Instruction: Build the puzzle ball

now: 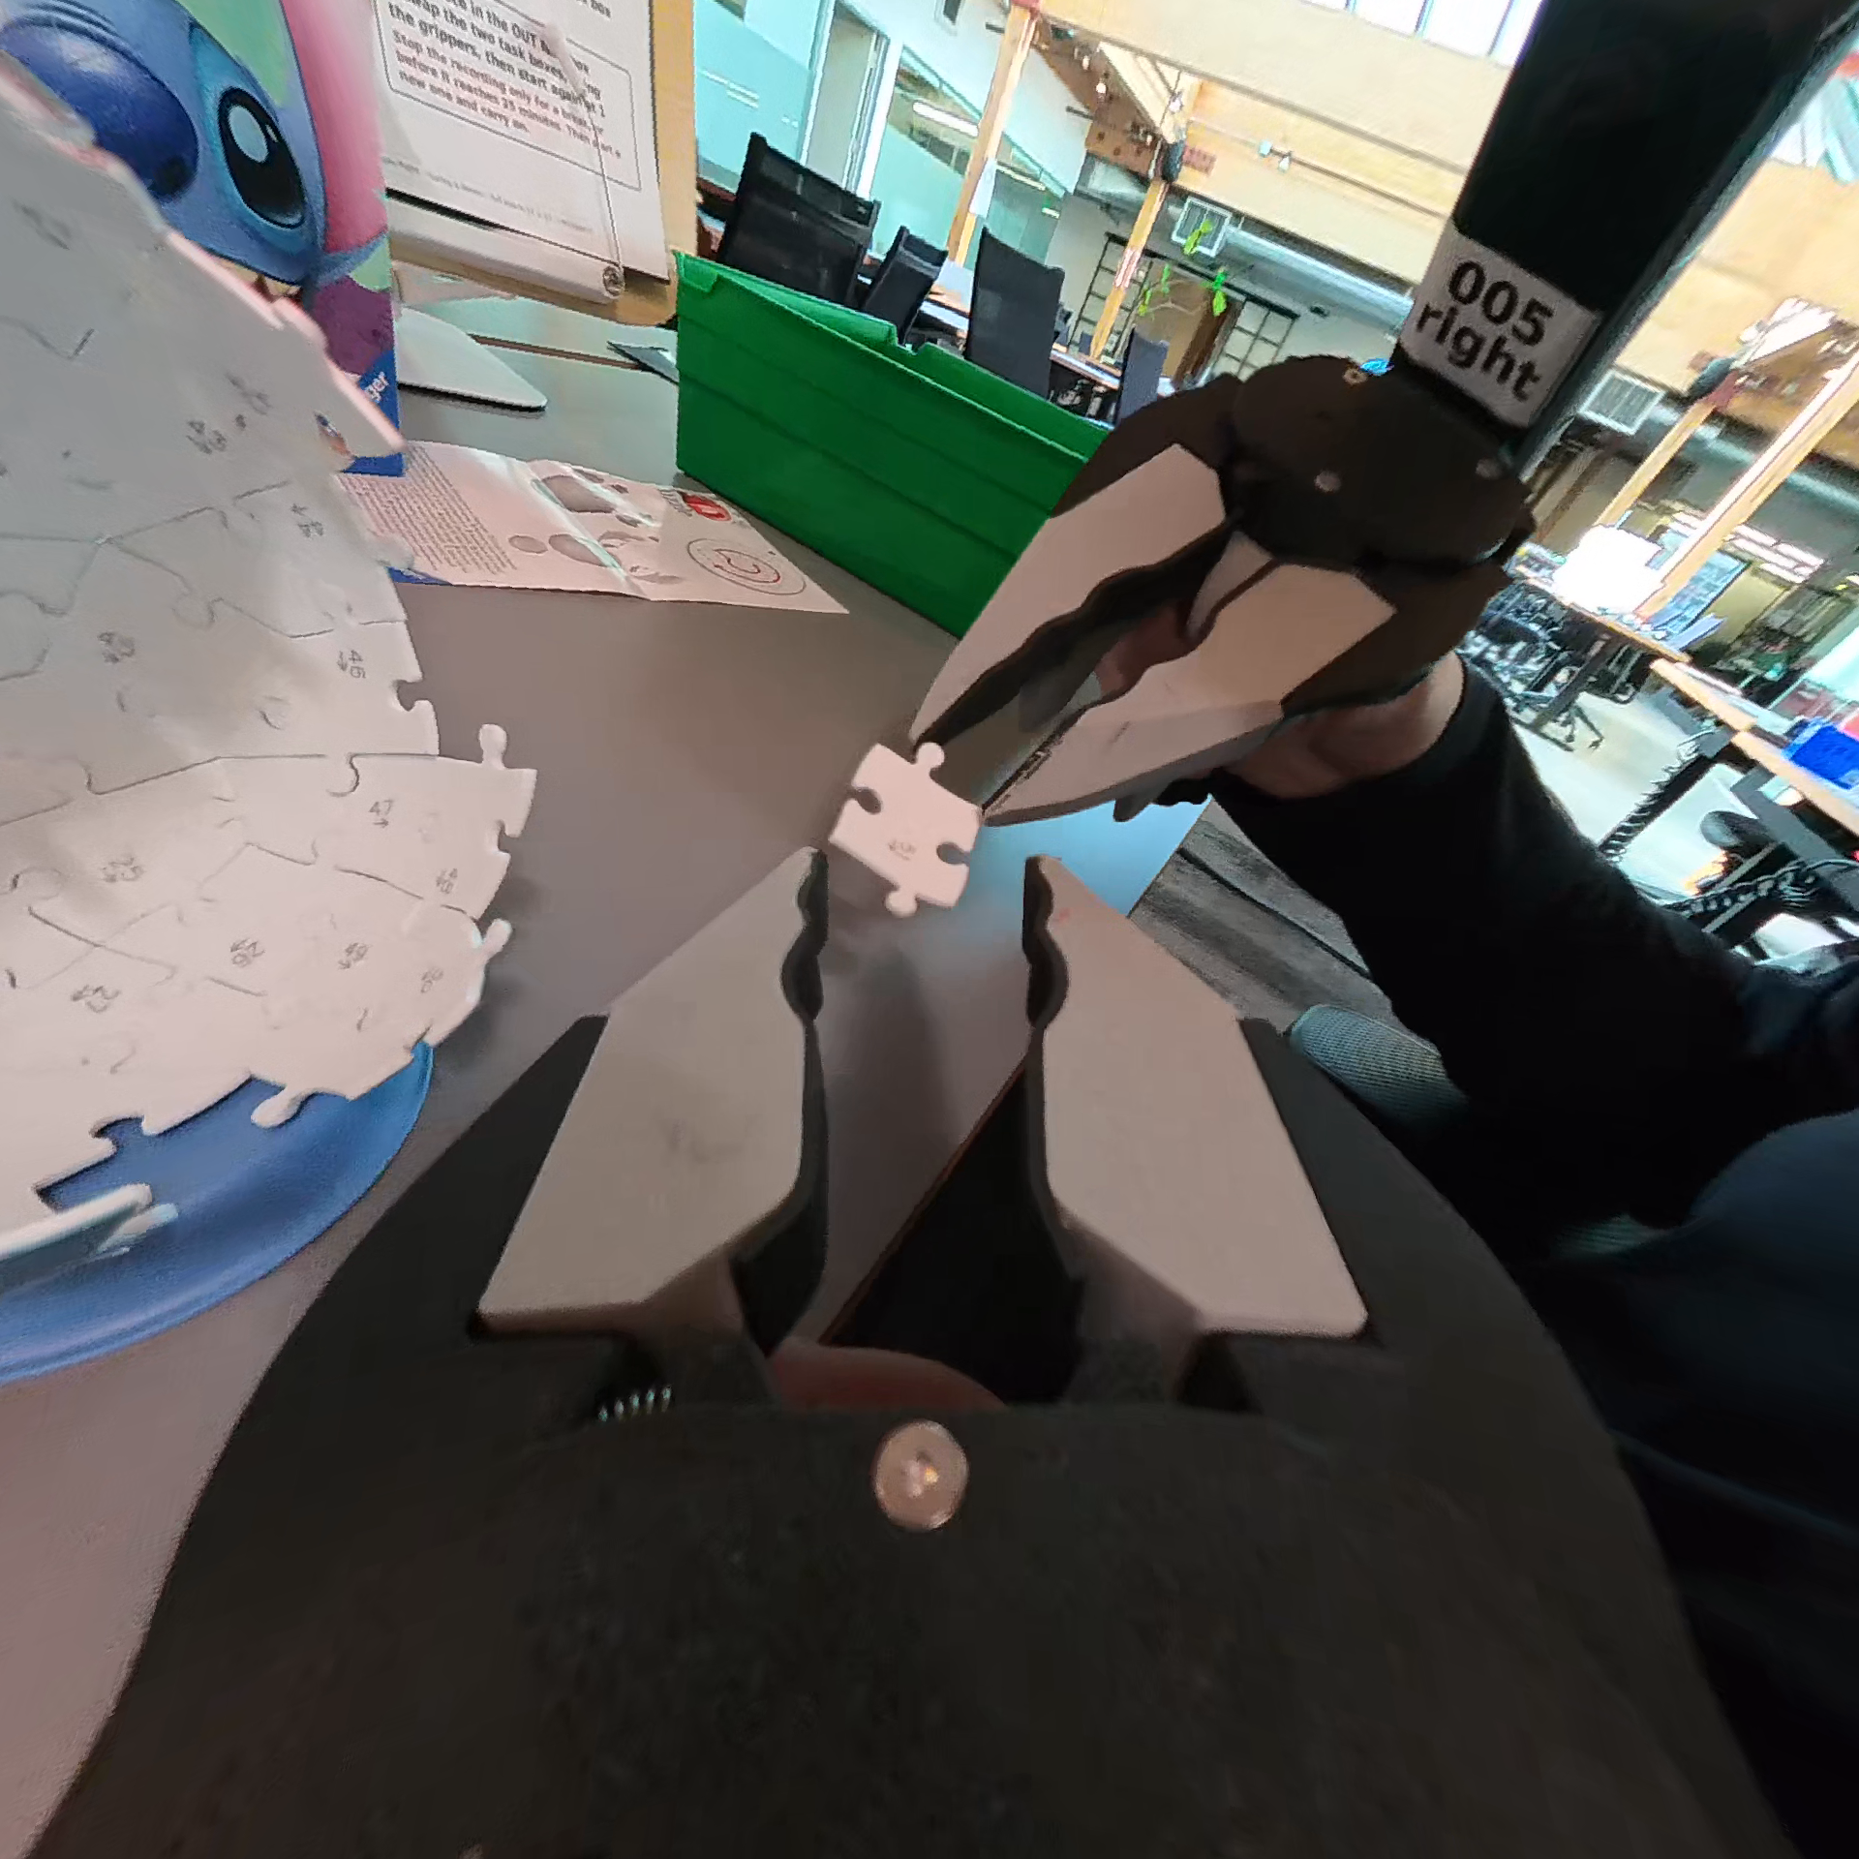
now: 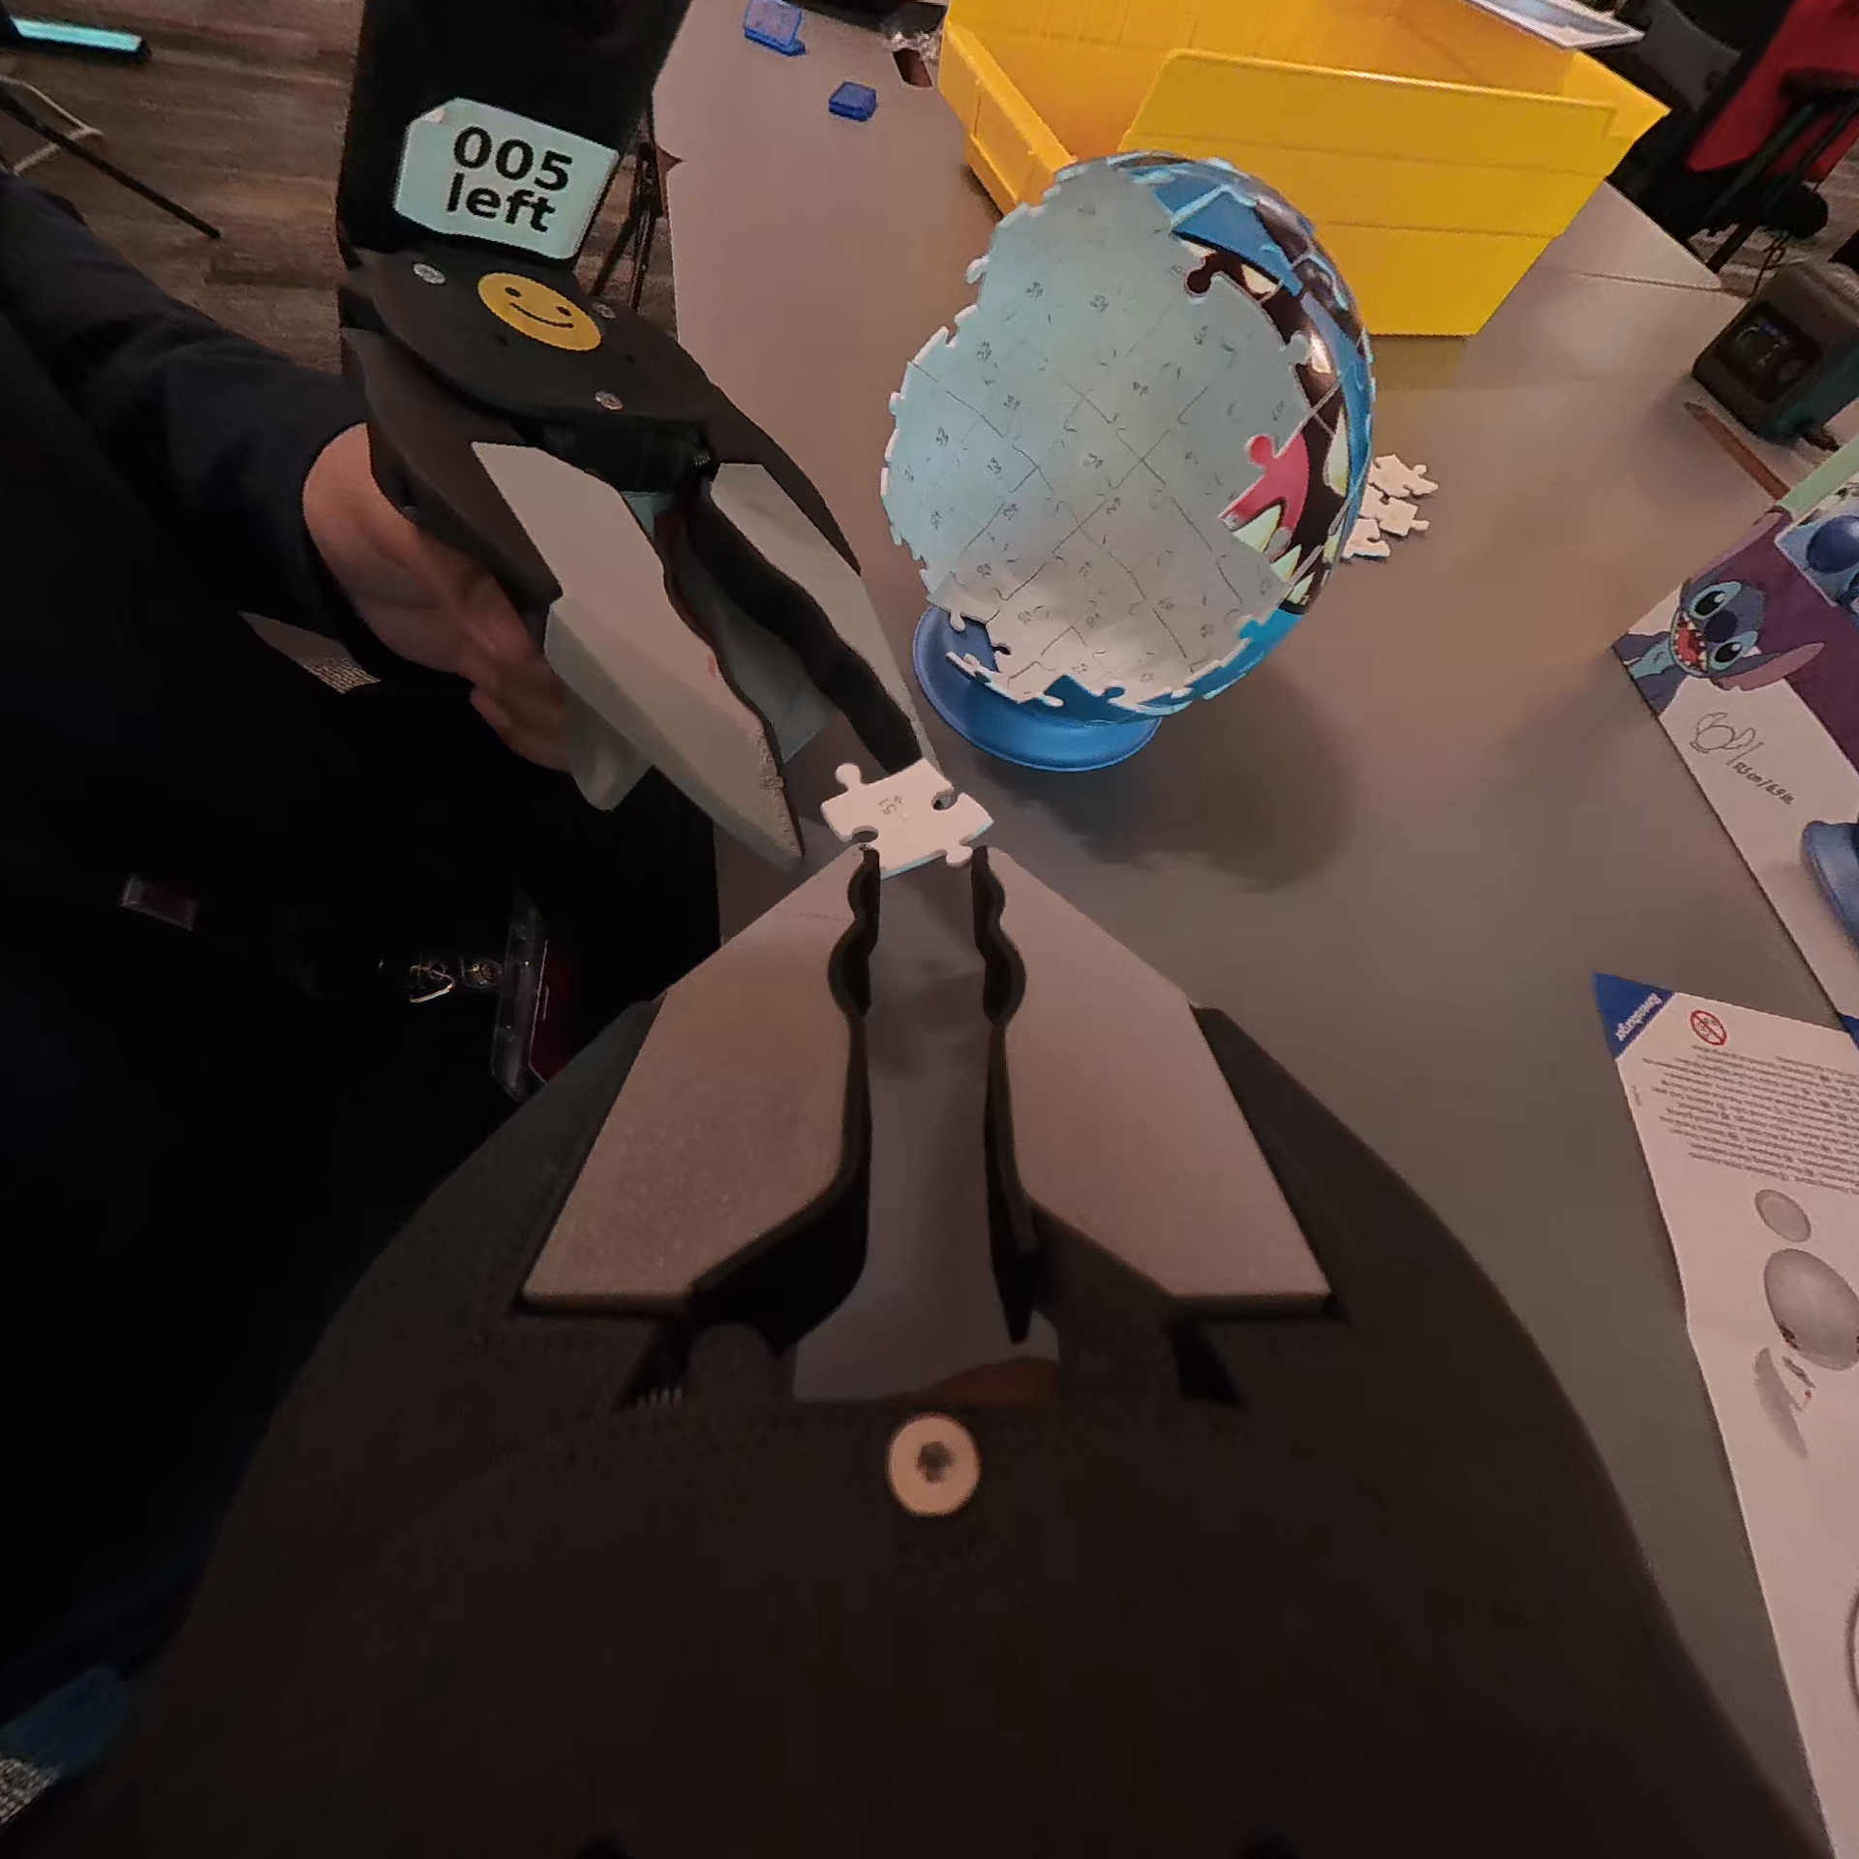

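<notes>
On grey table [image 2: 1308,905] — open office | right tongs [image 1: 971,795] pinch puzzle piece [image 1: 905,830] | left tongs [image 1: 920,885] wide

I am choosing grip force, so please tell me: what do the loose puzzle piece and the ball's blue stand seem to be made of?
The loose puzzle piece looks like thin, rigid plastic with a matte white back: it holds a slight curve and has clean edges. It could also be stiff card. The blue stand looks like moulded plastic, smooth with a soft sheen.
</notes>
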Demonstrator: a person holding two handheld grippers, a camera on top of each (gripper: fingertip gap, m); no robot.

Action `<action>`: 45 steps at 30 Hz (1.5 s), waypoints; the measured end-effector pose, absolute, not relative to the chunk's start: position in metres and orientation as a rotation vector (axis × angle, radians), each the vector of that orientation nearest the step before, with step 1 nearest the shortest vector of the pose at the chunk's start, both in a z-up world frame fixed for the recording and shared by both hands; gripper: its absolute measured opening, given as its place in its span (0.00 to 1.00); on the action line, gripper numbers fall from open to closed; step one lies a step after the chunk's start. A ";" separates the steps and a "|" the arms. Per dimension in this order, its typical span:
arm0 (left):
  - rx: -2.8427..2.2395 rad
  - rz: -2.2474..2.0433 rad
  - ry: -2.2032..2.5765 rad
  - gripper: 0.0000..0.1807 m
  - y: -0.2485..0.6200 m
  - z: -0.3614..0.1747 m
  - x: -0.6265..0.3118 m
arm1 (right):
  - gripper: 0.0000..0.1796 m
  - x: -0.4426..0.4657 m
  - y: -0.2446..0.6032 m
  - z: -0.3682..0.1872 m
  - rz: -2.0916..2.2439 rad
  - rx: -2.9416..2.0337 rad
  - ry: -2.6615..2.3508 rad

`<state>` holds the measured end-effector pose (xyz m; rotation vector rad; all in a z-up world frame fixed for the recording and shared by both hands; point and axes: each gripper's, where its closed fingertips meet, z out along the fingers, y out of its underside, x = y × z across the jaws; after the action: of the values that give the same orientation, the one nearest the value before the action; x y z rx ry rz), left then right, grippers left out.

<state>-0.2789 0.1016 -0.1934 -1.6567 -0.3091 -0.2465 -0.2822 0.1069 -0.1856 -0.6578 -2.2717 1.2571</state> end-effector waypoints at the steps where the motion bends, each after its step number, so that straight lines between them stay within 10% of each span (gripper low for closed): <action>1: -1.656 -0.251 -0.313 0.20 0.102 -0.194 -0.280 | 0.09 -0.282 0.107 -0.186 1.257 -0.658 -2.273; 13: -1.641 -0.385 -0.379 0.00 0.108 -0.197 -0.283 | 0.00 -0.286 0.108 -0.196 1.240 -0.650 -2.279; 45: -1.436 -0.381 -0.570 0.00 0.089 -0.194 -0.299 | 0.02 -0.302 0.086 -0.193 1.153 -0.565 -2.127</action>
<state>-0.2992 0.0886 -0.1942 -1.4360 -0.5696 -0.3806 -0.3019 0.0864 -0.1929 -0.5650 -2.1274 1.1528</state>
